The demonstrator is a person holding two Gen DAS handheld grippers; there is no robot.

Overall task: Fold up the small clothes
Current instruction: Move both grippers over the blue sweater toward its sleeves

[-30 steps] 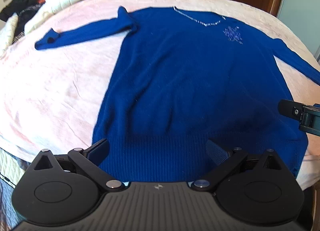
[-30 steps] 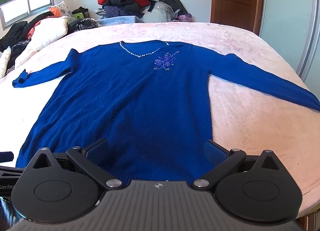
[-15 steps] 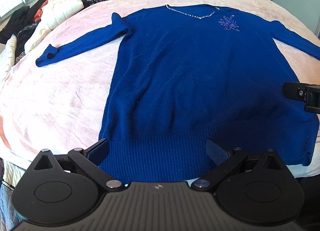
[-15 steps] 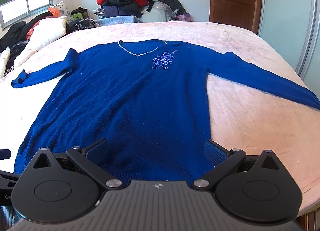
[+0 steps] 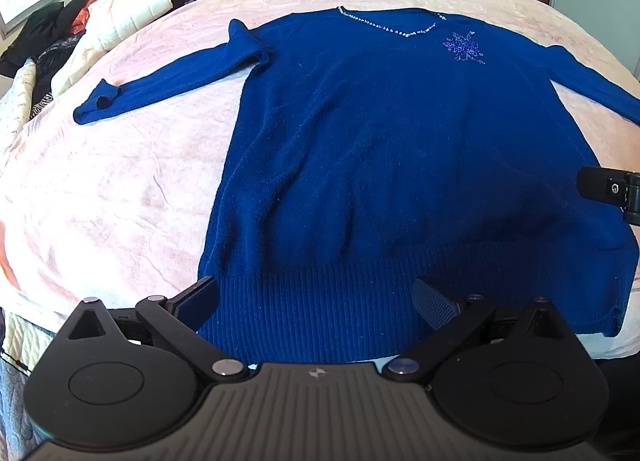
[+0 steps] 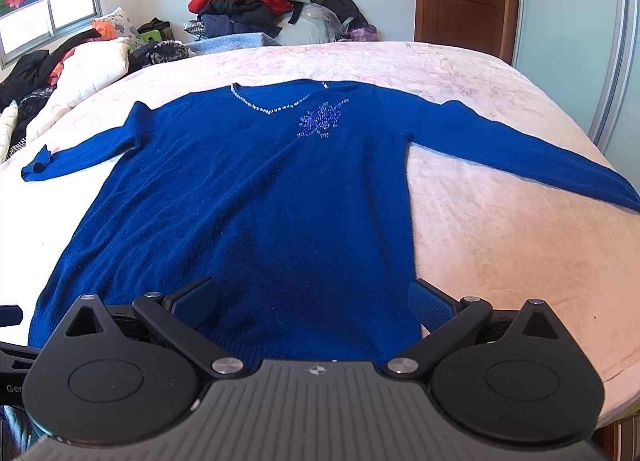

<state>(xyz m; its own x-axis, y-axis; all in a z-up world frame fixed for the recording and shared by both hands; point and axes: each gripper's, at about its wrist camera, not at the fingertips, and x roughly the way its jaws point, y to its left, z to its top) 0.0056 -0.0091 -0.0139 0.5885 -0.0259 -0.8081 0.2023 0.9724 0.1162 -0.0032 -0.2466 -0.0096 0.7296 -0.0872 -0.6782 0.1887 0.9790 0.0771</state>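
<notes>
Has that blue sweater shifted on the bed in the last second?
No. The blue sweater keeps its place on the pink bedspread, sleeves spread as before; only the cameras moved.

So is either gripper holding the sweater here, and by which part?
Nothing held: left gripper and right gripper are open above the blue sweater.

A blue sweater (image 5: 400, 165) lies flat, front up, on a pink bed (image 5: 120, 189), its ribbed hem between the wide-apart jaws of the left gripper (image 5: 316, 301). One sleeve stretches out ahead-left of the jaws. The right gripper (image 5: 612, 191) shows ahead-right, at the frame's edge.
</notes>
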